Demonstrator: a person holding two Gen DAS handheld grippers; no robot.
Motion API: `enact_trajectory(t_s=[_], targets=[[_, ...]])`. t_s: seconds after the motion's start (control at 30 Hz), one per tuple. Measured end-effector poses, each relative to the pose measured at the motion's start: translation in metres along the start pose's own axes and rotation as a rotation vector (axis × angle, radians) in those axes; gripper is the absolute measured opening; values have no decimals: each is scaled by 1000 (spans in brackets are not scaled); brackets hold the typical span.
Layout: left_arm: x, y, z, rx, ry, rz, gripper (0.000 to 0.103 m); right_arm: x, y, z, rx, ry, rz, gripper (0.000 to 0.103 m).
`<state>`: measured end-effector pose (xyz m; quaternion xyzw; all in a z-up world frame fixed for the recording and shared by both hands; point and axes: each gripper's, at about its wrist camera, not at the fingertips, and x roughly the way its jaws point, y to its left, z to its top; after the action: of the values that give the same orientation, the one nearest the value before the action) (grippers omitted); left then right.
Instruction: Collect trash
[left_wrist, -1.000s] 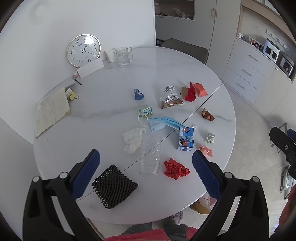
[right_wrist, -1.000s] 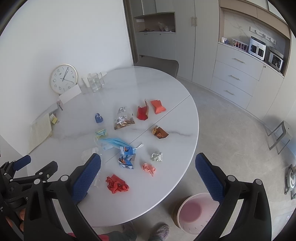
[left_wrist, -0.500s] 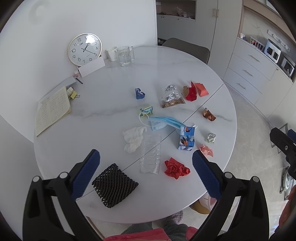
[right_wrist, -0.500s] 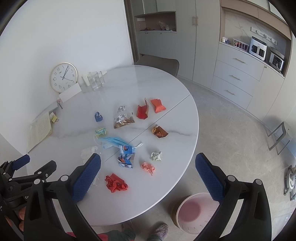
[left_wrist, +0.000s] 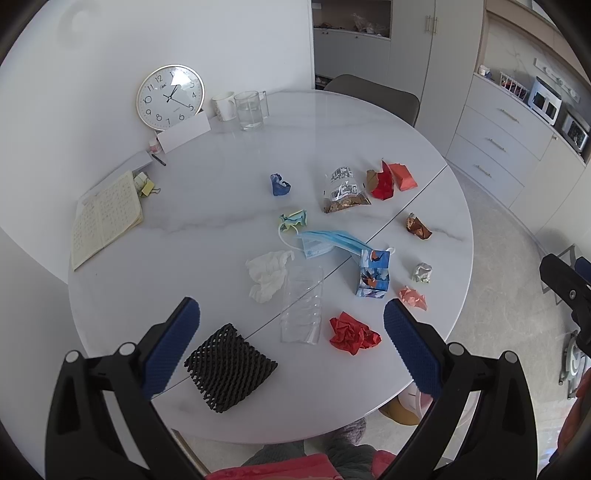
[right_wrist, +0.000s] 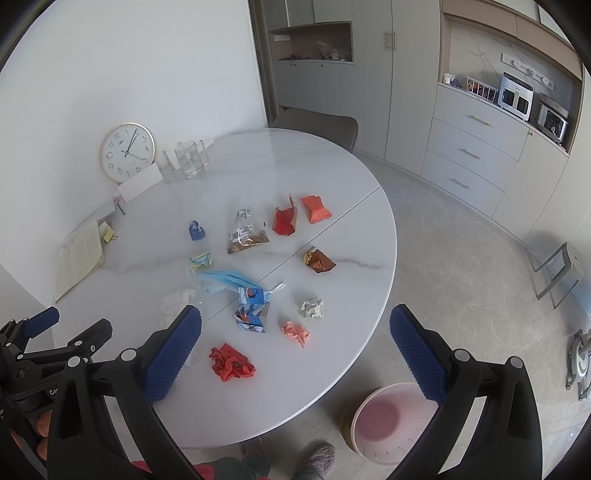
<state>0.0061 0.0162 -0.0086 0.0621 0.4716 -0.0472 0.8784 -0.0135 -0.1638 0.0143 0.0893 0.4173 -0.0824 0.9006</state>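
Trash lies scattered on a round white marble table (left_wrist: 229, 192): a black foam net (left_wrist: 229, 367), a clear plastic cup (left_wrist: 302, 304) on its side, a crumpled red paper (left_wrist: 352, 334), a white tissue (left_wrist: 267, 275), a blue face mask (left_wrist: 325, 242), a blue printed carton (left_wrist: 373, 272) and several small wrappers. My left gripper (left_wrist: 291, 343) hangs open above the table's near edge, empty. My right gripper (right_wrist: 295, 349) is open too, high over the near right edge. A pink bin (right_wrist: 391, 421) stands on the floor below it.
Against the wall stand a clock (left_wrist: 170, 96), a white mug (left_wrist: 224, 105) and a glass mug (left_wrist: 251, 109). A notebook (left_wrist: 105, 218) lies at the left. A grey chair (left_wrist: 373, 94) sits behind the table. Cabinets (right_wrist: 472, 147) line the right wall. The person's feet (right_wrist: 314, 459) show under the table.
Both views have drifted slightly; the table contents sit a little lower and nearer. Nothing on the table has moved and both grippers stay open.
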Motion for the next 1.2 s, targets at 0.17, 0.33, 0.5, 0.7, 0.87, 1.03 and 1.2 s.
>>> enact_trajectory(t_s=[0.17,0.33,0.5,0.7,0.87,1.03,1.2], targets=[[-1,0,-1,-2,3,1,95,1,0,-1,0,4,-2,101],[2,0,-1,-2,5,1,95,1,-1,-1,-2,8,-1,101],[2,1,-3,-2,7,3,95,1,-1,-1,-2,9,-1,101],[3,2,0,-4,10,2,95,2,1,1,-4,12,-2,101],[3,3,-2,-4,11,2,95,3,1,0,-6,15,-1,101],[3,3,-1,-5,12,2,95,2,1,-1,-6,14,-3,101],[6,7,-2,16,10,-20,95,4,4,-2,-10,21,0,101]])
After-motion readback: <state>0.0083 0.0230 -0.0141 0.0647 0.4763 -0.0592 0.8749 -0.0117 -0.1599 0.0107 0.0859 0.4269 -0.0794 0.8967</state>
